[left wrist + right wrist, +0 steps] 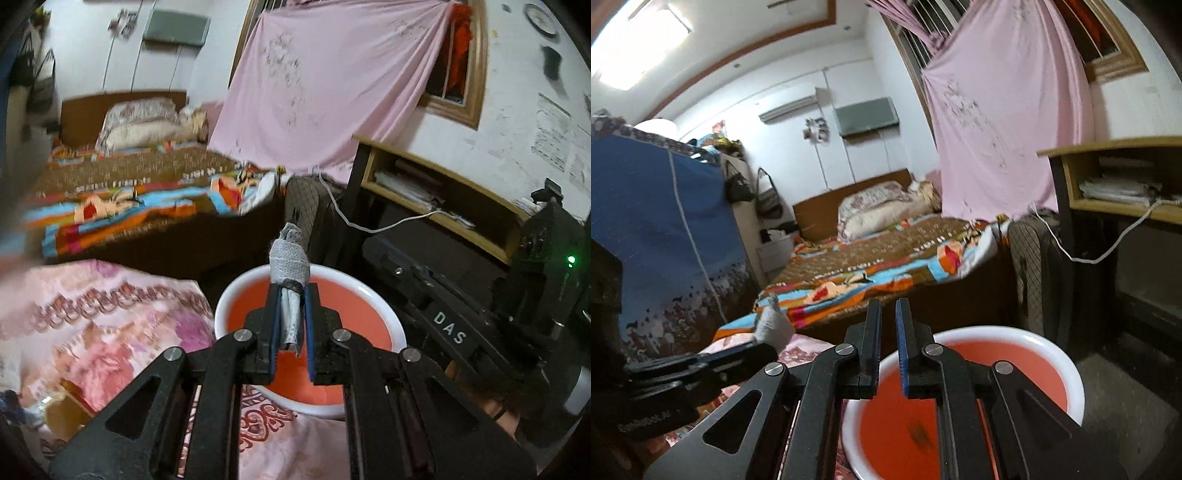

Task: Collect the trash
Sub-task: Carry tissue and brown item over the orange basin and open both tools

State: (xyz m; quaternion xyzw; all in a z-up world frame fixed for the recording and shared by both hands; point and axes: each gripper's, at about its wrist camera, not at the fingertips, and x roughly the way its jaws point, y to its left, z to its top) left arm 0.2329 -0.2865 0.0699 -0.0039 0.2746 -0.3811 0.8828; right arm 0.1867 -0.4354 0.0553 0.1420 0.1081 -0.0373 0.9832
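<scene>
Your left claw [291, 314] grips a crumpled wipe [290, 266] above the red basin [369, 295], drop pending; right claw [888, 343] narrow, empty.

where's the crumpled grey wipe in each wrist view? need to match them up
Left wrist: crumpled grey wipe sits centre frame, clamped in the left hand-held gripper, above the red basin.
Right wrist: same wipe at lower left, sticking up from the left hand-held gripper; the right hand-held gripper holds nothing.
Shared landmark: the white-rimmed red basin.
</scene>
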